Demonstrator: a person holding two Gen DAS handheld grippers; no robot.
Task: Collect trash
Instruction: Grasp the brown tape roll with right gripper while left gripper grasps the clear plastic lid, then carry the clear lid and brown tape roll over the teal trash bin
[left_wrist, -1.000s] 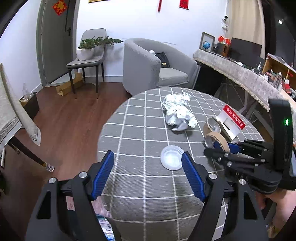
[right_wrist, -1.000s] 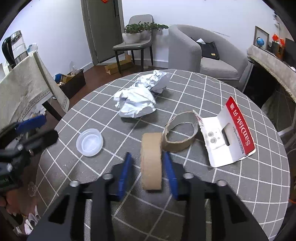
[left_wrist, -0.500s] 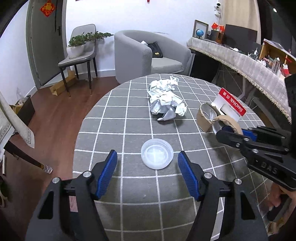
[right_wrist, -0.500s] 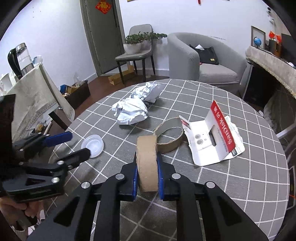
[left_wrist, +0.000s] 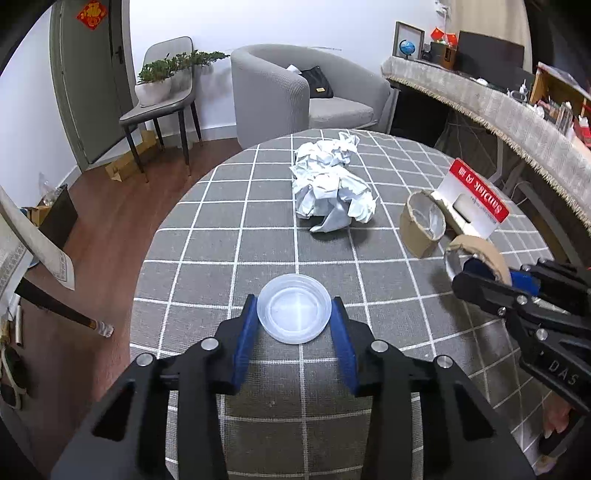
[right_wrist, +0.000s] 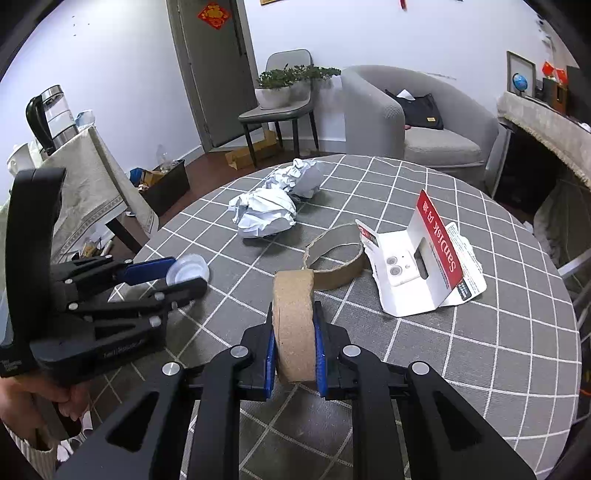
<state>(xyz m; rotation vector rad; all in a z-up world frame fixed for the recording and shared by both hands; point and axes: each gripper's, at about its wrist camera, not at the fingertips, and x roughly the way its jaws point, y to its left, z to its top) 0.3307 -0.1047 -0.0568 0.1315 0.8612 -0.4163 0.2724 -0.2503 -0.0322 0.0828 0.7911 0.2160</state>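
My left gripper (left_wrist: 294, 314) is shut on a clear plastic lid (left_wrist: 294, 313) at the near side of the round checked table (left_wrist: 236, 243); the lid also shows in the right wrist view (right_wrist: 187, 270). My right gripper (right_wrist: 294, 325) is shut on an upright cardboard tape roll (right_wrist: 294, 325), held above the table; the roll shows in the left wrist view (left_wrist: 480, 254). A second cardboard ring (right_wrist: 334, 264) lies behind it. Crumpled white paper (left_wrist: 330, 188) sits mid-table. A torn SanDisk package (right_wrist: 424, 258) lies to the right.
A grey armchair (left_wrist: 295, 96) and a chair with a potted plant (left_wrist: 162, 92) stand beyond the table. A cloth-covered side table with a kettle (right_wrist: 51, 114) is at left. A long counter (left_wrist: 498, 110) runs along the right.
My left gripper moved forward and closed on the clear lid. My right gripper closed on the tape roll and lifted it.
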